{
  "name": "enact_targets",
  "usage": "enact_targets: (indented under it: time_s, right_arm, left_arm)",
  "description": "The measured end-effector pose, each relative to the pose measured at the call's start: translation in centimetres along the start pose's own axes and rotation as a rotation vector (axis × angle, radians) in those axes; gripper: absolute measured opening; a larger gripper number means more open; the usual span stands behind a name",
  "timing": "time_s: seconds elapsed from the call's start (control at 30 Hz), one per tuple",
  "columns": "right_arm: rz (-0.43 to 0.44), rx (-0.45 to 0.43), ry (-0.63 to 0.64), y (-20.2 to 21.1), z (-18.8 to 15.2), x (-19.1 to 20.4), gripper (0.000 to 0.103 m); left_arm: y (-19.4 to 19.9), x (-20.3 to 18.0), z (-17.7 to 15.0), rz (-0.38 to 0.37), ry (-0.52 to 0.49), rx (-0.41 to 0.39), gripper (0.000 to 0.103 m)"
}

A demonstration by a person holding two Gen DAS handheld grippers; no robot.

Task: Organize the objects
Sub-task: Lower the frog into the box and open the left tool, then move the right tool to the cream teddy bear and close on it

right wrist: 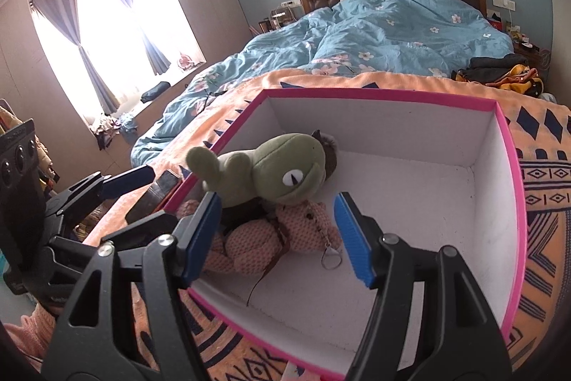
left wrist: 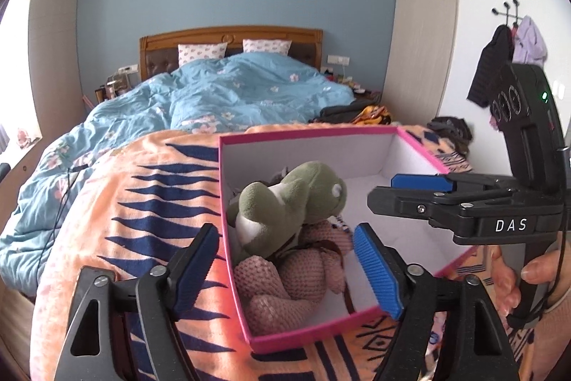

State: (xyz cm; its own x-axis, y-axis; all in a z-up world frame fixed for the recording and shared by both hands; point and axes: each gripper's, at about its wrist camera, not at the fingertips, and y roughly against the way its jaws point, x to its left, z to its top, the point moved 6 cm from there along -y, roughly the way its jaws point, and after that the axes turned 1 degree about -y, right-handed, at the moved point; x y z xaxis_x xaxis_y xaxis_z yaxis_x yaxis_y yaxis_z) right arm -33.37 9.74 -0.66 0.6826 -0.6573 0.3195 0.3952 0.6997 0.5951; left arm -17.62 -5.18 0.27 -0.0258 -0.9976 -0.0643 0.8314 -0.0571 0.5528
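Both grippers hang with fingers apart and nothing clamped: the left gripper [left wrist: 285,259] straddles the near wall of the pink box [left wrist: 282,336], the green plush [left wrist: 285,199] and knitted pink toy [left wrist: 285,277] just ahead, seemingly untouched, while the right gripper [right wrist: 278,231] hovers over them inside the box.

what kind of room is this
A bedroom in a home, most likely. A bed with a wooden headboard and a blue floral duvet fills the room, curtains hang at a window, and clothes hang on wall hooks.
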Motion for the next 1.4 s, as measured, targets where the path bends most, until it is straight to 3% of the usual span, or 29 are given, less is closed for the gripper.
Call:
enact_targets:
  time_s: [0.2, 0.27, 0.33, 0.5, 0.9, 1.2, 1.4]
  right_arm:
    - [0.036, -0.052, -0.001, 3.4, -1.1, 0.6, 0.067]
    - [0.044, -0.070, 0.001, 4.7, -1.8, 0.7, 0.067]
    - [0.046, -0.090, 0.000, 6.1, -2.5, 0.7, 0.067]
    - [0.024, -0.136, -0.026, 9.0, -5.2, 0.2, 0.069]
    - [-0.133, -0.112, -0.202, 12.9, -13.1, -6.2, 0.069]
    - [-0.145, -0.060, -0.282, 12.2, -16.4, -8.9, 0.069]
    - [-0.132, -0.037, -0.267, 11.7, -16.8, -8.9, 0.066]
  left_arm:
    - [2.5, -1.9, -0.4, -0.064, -0.005, -0.054, 0.086]
    - [3.4, -2.8, -0.7, -0.093, -0.015, -0.075, 0.091]
    - [4.1, -3.9, -1.1, -0.138, -0.016, -0.089, 0.103]
    - [4.8, -6.9, -2.5, -0.203, -0.058, -0.099, 0.103]
    - [2.4, -12.3, -6.6, -0.296, -0.161, 0.018, 0.103]
    - [-0.1, -14.8, -8.5, -0.307, -0.239, 0.115, 0.103]
    - [-1.4, -16.2, -9.3, -0.334, -0.274, 0.162, 0.095]
